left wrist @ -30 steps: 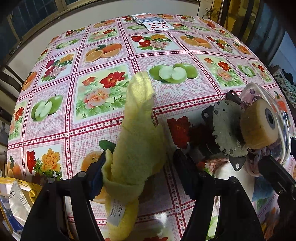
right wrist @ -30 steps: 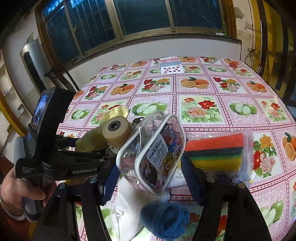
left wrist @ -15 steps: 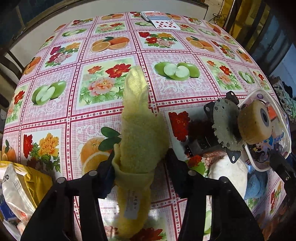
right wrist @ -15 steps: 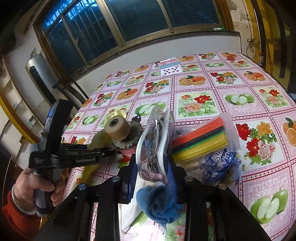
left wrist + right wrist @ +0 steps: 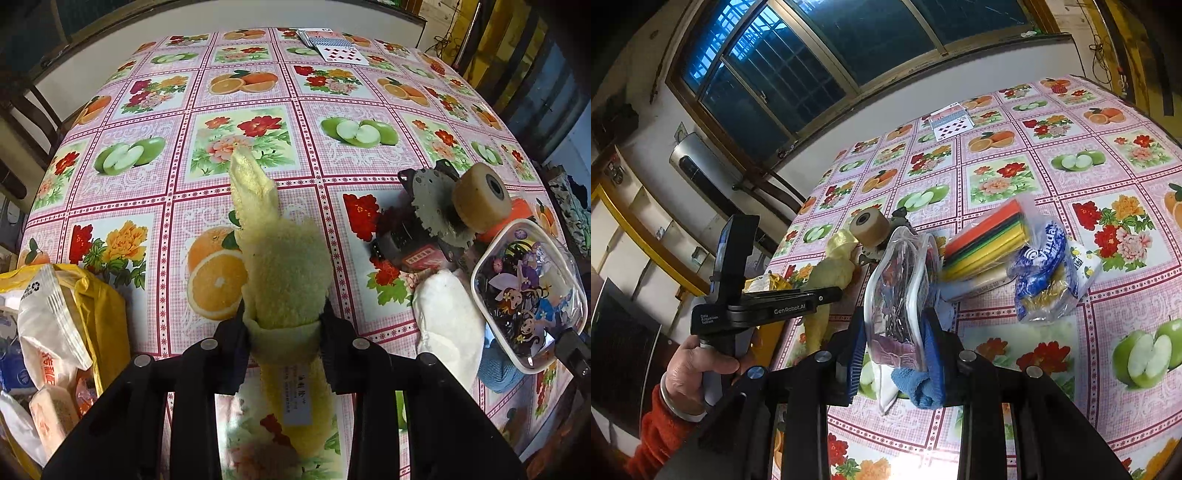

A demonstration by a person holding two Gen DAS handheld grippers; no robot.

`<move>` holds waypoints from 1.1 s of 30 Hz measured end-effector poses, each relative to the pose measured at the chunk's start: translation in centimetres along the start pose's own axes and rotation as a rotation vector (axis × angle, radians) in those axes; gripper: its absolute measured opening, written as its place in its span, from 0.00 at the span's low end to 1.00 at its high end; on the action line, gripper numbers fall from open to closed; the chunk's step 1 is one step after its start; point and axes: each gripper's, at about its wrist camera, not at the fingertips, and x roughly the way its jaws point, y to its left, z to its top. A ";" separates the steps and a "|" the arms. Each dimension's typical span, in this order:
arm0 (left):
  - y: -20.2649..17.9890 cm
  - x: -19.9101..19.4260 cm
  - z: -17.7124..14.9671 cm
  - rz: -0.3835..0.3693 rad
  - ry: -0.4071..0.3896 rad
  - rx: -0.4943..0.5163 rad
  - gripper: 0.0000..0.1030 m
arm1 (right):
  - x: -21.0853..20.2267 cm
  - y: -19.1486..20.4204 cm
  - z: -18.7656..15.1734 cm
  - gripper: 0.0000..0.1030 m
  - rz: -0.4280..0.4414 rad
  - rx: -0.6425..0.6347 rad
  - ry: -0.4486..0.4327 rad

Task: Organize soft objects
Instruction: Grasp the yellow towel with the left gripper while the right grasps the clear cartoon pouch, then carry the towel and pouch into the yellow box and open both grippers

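On the left hand-held gripper (image 5: 833, 293), seen from your right wrist camera, you can read "GenRobot.AI" along its side bar and "Data Acquisition System" in small white type on its body. The blue and white plastic bag (image 5: 1043, 258) on the bench (image 5: 1108, 155) carries white lettering that looks like "Vinda", though creases break it up. A recycling symbol marks the white packet (image 5: 48, 314). The yellow towel (image 5: 284, 280) has a white label (image 5: 297, 398) whose print is too small for you to read.

On the table (image 5: 369, 184), the towel (image 5: 280, 266) stands in the middle between the fingers of the left gripper (image 5: 284, 328). Bags (image 5: 55, 314) lie to its left. To its right lie a tape roll (image 5: 480, 199), a cloth (image 5: 450, 314) and a pouch (image 5: 528, 295). Playing cards (image 5: 332, 48) lie at the far edge.
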 end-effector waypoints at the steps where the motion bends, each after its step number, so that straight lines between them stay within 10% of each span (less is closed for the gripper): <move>1: 0.0 -0.4 -0.2 -0.005 -0.005 0.000 0.29 | -0.2 0.2 -0.2 0.30 0.005 -0.003 -0.001; 33: 9.4 -10.9 -6.2 -0.048 -0.170 -0.127 0.29 | 1.6 12.9 -0.8 0.28 0.111 -0.204 0.065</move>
